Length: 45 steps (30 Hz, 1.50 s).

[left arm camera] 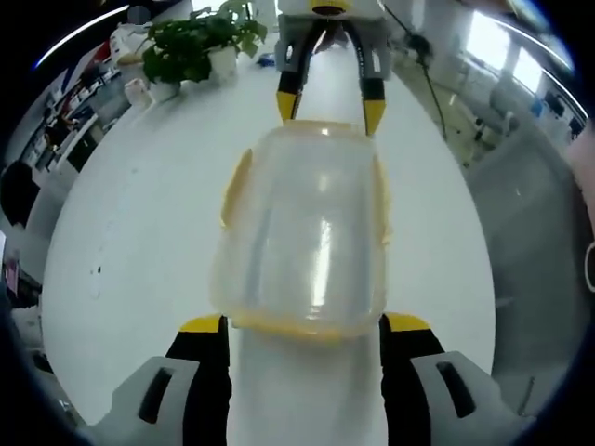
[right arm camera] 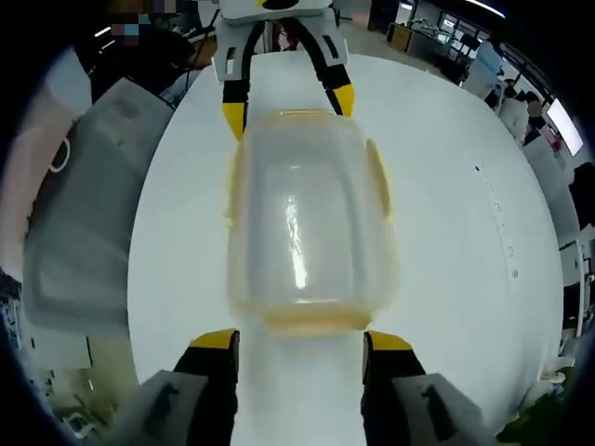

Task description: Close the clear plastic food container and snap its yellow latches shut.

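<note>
A clear plastic food container (left arm camera: 307,232) (right arm camera: 302,223) lies lengthwise on the white table (left arm camera: 121,232) (right arm camera: 456,242) with its lid on. Yellow latches (left arm camera: 235,189) (right arm camera: 379,181) run along its long sides and stand slightly out; another yellow latch (left arm camera: 307,326) crosses the near end. My left gripper (left arm camera: 305,323) (right arm camera: 289,107) is open, its yellow-tipped jaws flanking one short end. My right gripper (right arm camera: 300,340) (left arm camera: 331,110) is open at the opposite end, facing the left one. Whether the tips touch the container is unclear.
Potted green plants (left arm camera: 200,42) and small white cups (left arm camera: 138,90) stand at one end of the table. A grey chair-like object (right arm camera: 84,214) sits just off the table's long edge. Office desks and people fill the background.
</note>
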{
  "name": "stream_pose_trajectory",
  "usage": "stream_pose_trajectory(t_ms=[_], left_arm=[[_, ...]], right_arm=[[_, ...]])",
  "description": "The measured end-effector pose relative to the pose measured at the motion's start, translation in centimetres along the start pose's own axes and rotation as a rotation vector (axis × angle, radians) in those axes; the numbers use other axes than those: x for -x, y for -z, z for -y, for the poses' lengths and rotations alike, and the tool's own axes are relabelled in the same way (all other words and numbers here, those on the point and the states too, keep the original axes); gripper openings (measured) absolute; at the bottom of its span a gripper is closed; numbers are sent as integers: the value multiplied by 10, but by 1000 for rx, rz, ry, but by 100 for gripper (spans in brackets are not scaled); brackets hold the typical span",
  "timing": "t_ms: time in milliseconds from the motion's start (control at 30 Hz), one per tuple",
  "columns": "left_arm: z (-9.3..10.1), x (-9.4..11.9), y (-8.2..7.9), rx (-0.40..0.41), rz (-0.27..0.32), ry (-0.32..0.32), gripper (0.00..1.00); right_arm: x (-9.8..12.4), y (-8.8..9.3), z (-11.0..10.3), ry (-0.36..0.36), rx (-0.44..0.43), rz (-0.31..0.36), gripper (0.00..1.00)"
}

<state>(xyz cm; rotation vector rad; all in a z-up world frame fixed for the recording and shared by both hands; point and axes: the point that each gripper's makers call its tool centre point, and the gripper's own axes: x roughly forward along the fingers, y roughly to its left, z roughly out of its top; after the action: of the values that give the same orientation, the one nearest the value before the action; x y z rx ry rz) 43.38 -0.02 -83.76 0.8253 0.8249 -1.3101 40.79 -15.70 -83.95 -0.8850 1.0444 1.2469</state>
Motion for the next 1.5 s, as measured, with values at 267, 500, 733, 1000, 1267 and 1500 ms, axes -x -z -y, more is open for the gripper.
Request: stream_pose_trajectory(t_ms=[267,500,733,1000,1267,1500], left_arm=[[-1,-1,1,-31,-14,-13,64],[-1,-1,1,-39,-20,-25,64],[3,-4,3,-83,-50,-42,55],[1,-4,3,-103,-65,-51,53],[1,-4,4,-100,-75,-61,53],[1,-4,4,-100,-71,-60,52]], right_arm=[[-7,-6,0,18,26,25,63],[-11,-6,2,45,25,31,63],[-11,-7,5,66,24,26,62],[-9,-7,4,70,20,32,61],[-9,-4,4,76,2,32,58],[-9,-5,3,78,1,31,57]])
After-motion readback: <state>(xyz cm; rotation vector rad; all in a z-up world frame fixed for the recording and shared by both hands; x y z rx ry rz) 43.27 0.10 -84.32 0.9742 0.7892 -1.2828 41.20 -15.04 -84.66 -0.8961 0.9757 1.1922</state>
